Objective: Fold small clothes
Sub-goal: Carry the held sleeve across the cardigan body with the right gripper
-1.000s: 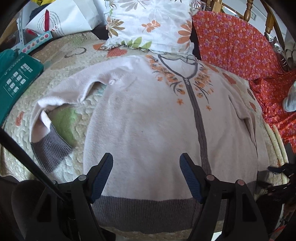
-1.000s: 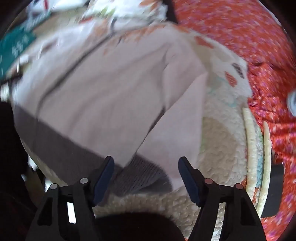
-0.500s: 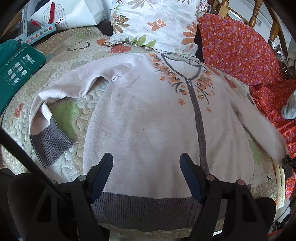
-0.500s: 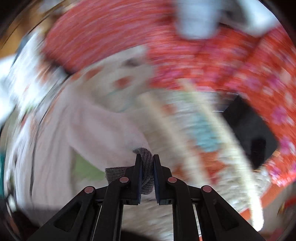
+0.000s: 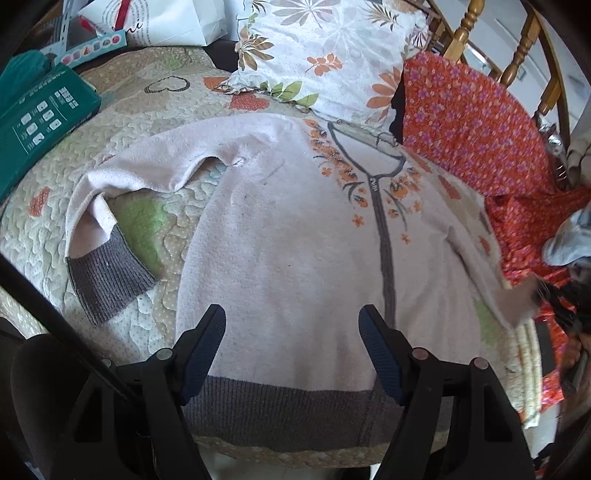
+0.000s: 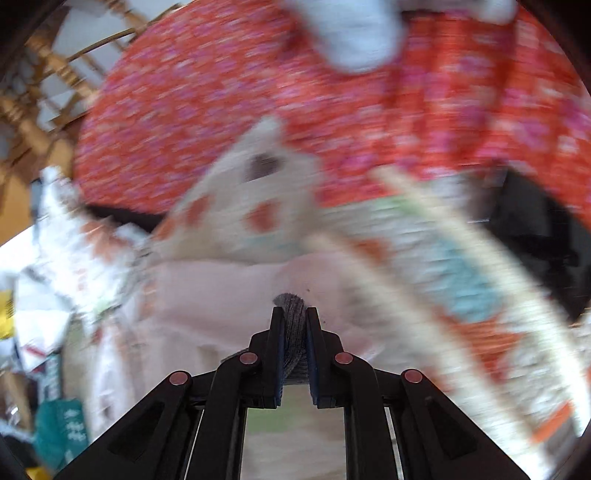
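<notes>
The pink cardigan [image 5: 288, 258] looks soft, light and floppy, best taken by its ribbed cuff [image 6: 293, 332], which the right claw [image 6: 294, 325] pinches while the left claw [image 5: 291, 343] hangs spread.

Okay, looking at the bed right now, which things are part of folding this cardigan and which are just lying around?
Part of the job:
- pink cardigan, spread flat on the quilt
- its grey sleeve cuff, pinched in the right gripper
- left gripper, open above the hem

Just lying about:
- floral pillow
- green box
- red flowered fabric
- white paper bag
</notes>
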{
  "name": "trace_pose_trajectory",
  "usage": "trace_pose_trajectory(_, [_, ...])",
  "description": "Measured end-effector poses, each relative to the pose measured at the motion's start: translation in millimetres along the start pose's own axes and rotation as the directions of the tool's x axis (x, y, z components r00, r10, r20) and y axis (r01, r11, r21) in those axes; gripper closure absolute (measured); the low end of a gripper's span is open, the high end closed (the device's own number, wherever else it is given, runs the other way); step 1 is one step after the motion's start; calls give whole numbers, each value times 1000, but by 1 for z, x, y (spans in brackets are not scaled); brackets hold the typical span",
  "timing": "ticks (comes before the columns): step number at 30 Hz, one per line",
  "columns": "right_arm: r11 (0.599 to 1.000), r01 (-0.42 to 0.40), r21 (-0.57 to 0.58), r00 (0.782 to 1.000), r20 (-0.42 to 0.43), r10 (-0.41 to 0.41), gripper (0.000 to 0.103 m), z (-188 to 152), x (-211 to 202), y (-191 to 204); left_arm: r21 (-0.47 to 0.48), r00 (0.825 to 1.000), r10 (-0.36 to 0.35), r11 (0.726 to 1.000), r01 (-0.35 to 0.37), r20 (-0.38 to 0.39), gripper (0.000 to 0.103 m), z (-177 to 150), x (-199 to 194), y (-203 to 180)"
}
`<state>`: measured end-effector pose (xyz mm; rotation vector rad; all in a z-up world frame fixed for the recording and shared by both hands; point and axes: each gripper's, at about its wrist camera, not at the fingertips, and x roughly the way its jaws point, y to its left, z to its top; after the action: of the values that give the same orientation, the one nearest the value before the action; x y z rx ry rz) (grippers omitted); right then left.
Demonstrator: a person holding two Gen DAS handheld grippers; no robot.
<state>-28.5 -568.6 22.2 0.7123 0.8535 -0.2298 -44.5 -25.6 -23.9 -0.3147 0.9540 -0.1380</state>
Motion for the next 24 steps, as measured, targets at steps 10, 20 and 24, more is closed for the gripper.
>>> trace_pose_trajectory(10, [938, -304, -167, 931, -259, 256, 92, -54, 124, 237, -106, 996, -67, 992, 73, 52, 28, 4, -36, 58])
trace_pose_trajectory(20, [905, -301, -300, 877, -460, 140, 92, -150, 266, 379, -257, 996, -59, 964, 74, 68, 28, 0, -44, 128])
trace_pose_trajectory(24, [895, -302, -329, 843, -530, 90, 84, -180, 309, 410, -271, 994, -72, 958, 92, 82, 28, 0, -43, 135])
